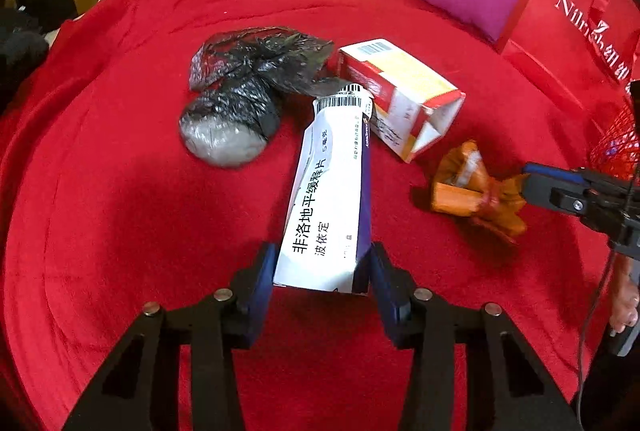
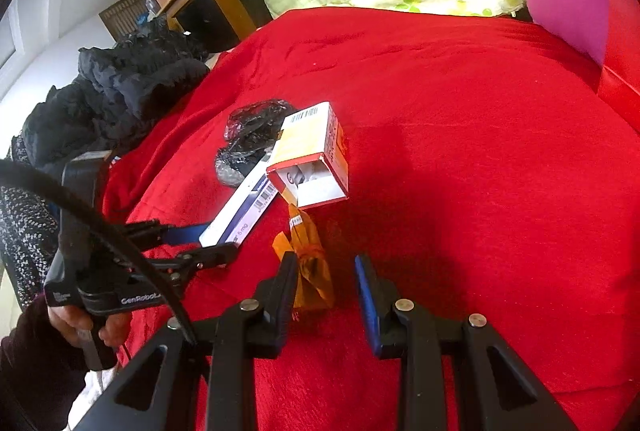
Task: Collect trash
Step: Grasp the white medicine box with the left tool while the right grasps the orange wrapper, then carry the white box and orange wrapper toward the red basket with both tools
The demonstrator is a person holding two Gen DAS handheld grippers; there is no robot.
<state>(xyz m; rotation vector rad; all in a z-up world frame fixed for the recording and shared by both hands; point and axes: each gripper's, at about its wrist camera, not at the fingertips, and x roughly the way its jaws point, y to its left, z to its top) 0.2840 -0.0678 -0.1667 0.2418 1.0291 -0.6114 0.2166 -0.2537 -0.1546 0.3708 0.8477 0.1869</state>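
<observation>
Two grips: my left gripper [image 1: 323,271] pinches the white medicine box [image 1: 326,199]; my right gripper [image 2: 326,285], jaws narrowed, holds the orange wrapper [image 2: 310,263] on the red bed cover [image 2: 460,111].

Red blanket [image 1: 120,151], white-and-purple box [image 1: 324,199], red-yellow carton [image 1: 404,87], orange wrapper [image 1: 472,191], black bag [image 1: 248,71]
</observation>
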